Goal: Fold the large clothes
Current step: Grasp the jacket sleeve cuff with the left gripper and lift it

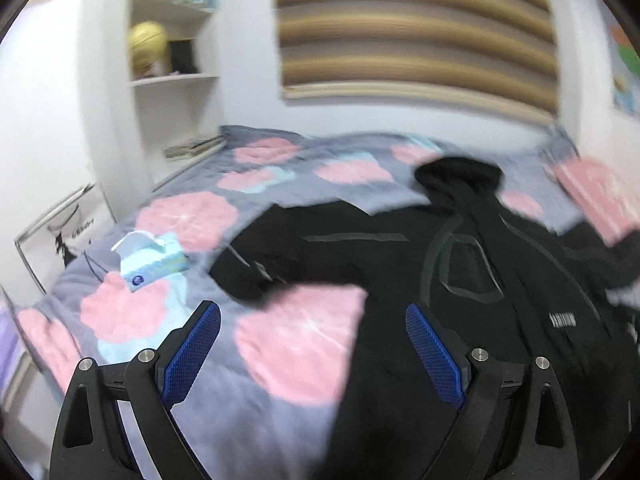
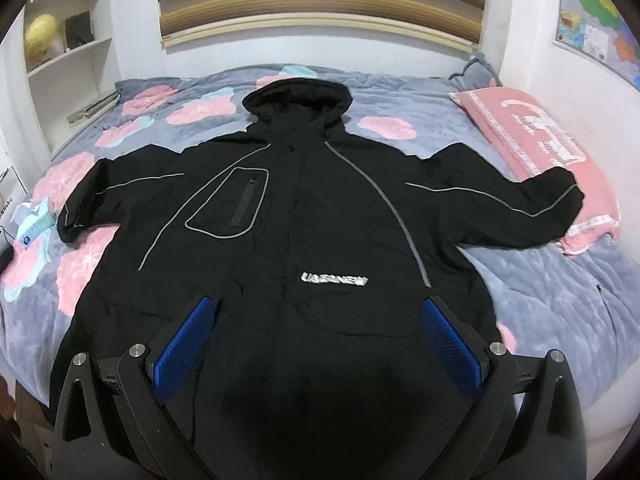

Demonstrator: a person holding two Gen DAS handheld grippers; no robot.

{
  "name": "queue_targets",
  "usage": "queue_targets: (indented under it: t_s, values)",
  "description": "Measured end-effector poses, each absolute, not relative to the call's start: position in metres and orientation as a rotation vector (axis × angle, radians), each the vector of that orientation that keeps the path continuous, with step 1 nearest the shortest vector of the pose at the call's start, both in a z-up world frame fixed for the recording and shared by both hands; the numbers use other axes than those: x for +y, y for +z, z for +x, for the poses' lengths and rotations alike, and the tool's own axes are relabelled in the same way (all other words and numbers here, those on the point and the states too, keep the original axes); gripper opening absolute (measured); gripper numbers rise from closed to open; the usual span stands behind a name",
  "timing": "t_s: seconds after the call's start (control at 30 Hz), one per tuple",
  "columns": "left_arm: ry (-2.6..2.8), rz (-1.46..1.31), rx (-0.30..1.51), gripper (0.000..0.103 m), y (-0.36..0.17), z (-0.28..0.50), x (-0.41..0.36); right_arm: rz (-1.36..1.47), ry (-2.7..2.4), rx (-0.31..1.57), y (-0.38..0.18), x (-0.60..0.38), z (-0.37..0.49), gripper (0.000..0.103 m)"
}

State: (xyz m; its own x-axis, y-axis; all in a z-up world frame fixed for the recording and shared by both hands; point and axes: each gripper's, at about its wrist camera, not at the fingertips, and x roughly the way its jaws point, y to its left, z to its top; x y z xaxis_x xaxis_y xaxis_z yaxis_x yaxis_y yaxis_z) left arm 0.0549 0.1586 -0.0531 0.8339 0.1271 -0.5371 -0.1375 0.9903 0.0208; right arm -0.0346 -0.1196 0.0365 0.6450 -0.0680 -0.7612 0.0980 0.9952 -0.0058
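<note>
**Right wrist view: jacket spread flat, no fold begun**

Right wrist view shows the bed with its grey quilt printed with pink flowers (image 2: 560, 280) carrying a large black hooded jacket with grey piping (image 2: 304, 208), front up, hood toward the head edge, sleeves stretched toward the left and right edges.

The right gripper (image 2: 318, 320) hangs over the hem, fingers wide, holding nothing. The left gripper (image 1: 312, 332) hovers beside the jacket's left side, fingers likewise wide and empty; that view is blurred.

Likely risks: the slippery-looking shell could slide or bunch if only one layer is pinched, skewing the fold.

A pink folded blanket (image 2: 552, 148) lies under the right sleeve's cuff, and a pale blue tissue box (image 1: 154, 262) sits near the left cuff; either could snag a swung sleeve.
</note>
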Motion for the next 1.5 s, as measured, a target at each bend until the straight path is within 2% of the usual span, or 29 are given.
queue_targets:
  t_s: [0.1,0.2,0.4,0.63,0.67,0.77,0.83,1.0,1.3,1.5]
  values:
    - [0.041,-0.139,0.616,0.094,-0.07,0.093,0.209,0.047,-0.062,0.894,0.024,-0.106,-0.004,0.103]
    - [0.027,-0.132,0.681,0.094,-0.095,0.137,0.235,0.005,-0.046,0.927,0.012,-0.082,0.033,0.103]
    - [0.064,-0.019,0.811,0.094,-0.13,0.192,0.244,-0.08,-0.002,0.988,0.016,-0.041,0.098,0.103]
    - [0.079,0.142,0.986,0.094,-0.16,0.243,0.242,-0.114,-0.034,1.129,0.031,-0.027,0.133,0.103]
    - [0.085,0.142,1.022,0.092,-0.167,0.252,0.247,-0.106,-0.04,1.143,0.035,-0.028,0.134,0.103]
    - [0.079,0.113,1.102,0.05,-0.178,0.268,0.263,-0.095,-0.083,1.174,0.054,-0.029,0.142,0.103]
    - [0.047,0.062,1.11,0.047,-0.169,0.271,0.272,-0.103,-0.119,1.185,0.07,-0.028,0.147,0.103]
    - [-0.018,-0.015,1.083,0.027,-0.127,0.276,0.295,-0.083,-0.161,1.219,0.097,-0.017,0.16,0.103]
    - [-0.053,-0.191,0.969,0.02,-0.056,0.291,0.358,-0.094,-0.158,1.18,0.149,0.023,0.171,0.103]
    - [-0.104,-0.23,0.927,0.019,-0.033,0.299,0.358,-0.066,-0.188,1.163,0.17,0.018,0.161,0.103]
